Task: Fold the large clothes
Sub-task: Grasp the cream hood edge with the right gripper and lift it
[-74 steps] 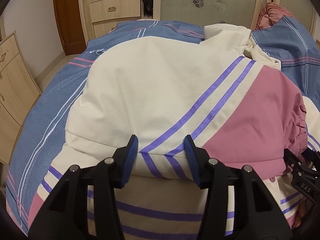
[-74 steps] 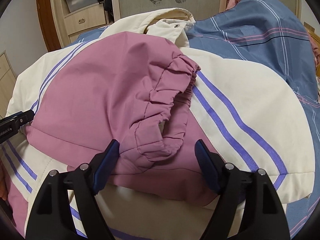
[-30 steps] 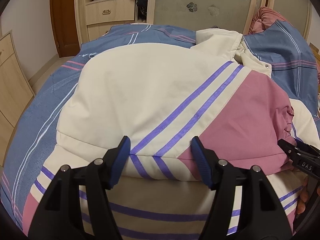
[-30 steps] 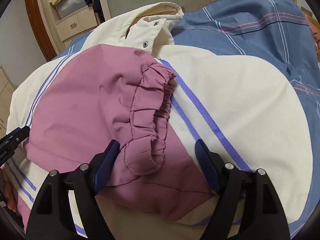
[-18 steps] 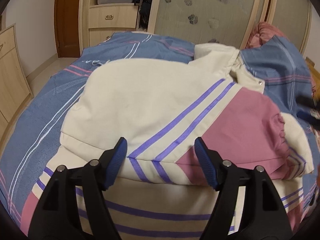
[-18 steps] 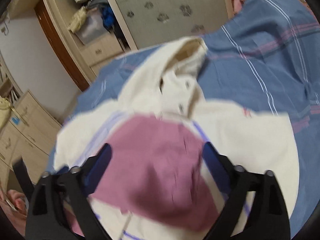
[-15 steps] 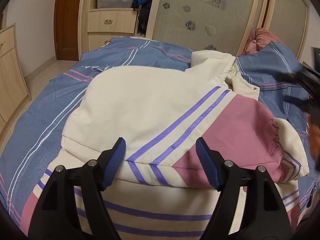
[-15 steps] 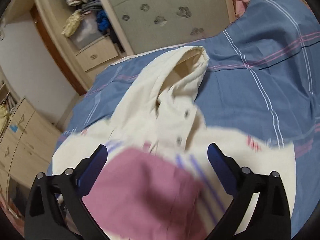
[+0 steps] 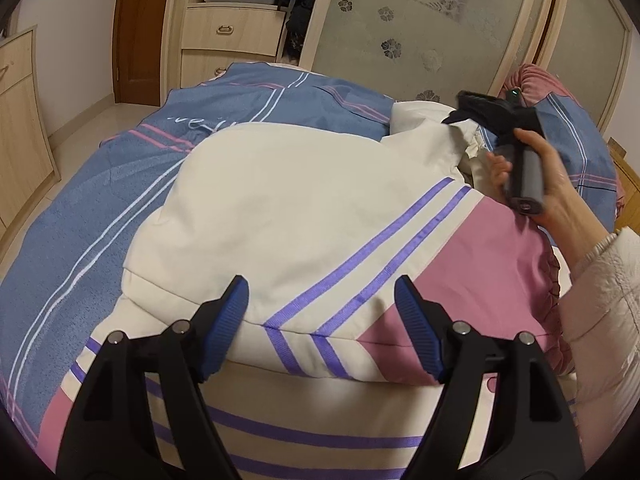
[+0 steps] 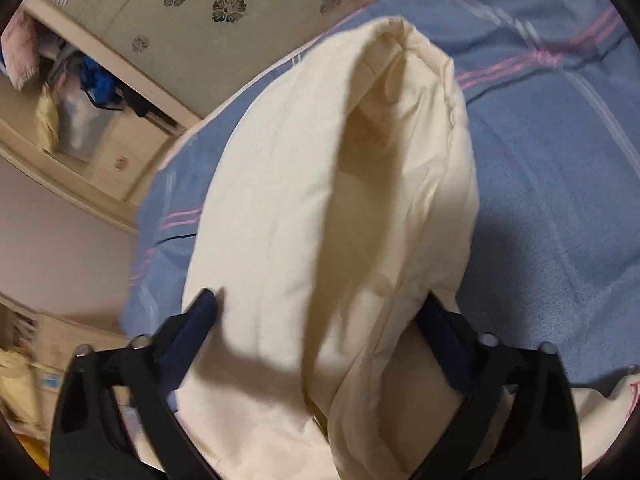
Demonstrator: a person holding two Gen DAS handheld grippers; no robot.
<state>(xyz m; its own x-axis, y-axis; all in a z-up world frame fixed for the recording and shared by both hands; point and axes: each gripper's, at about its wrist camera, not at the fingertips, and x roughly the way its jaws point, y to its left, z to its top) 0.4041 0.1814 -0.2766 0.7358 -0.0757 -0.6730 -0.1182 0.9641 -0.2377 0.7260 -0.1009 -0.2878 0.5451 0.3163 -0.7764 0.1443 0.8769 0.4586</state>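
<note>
Wardrobe doors (image 9: 420,32) and drawers (image 9: 228,40) back a bed (image 9: 100,184) under a blue striped cover. We find the jacket (image 9: 300,208), cream with purple stripes and a pink panel, folded on that bed. We note the left gripper (image 9: 320,312) over the near fold, its jaws wide and opening, with nothing gripped between them. We note the right gripper (image 10: 320,316), held in a hand (image 9: 540,176), at the far end around the cream hood (image 10: 340,200), its jaws closing; whether the pads press we cannot tell.
</note>
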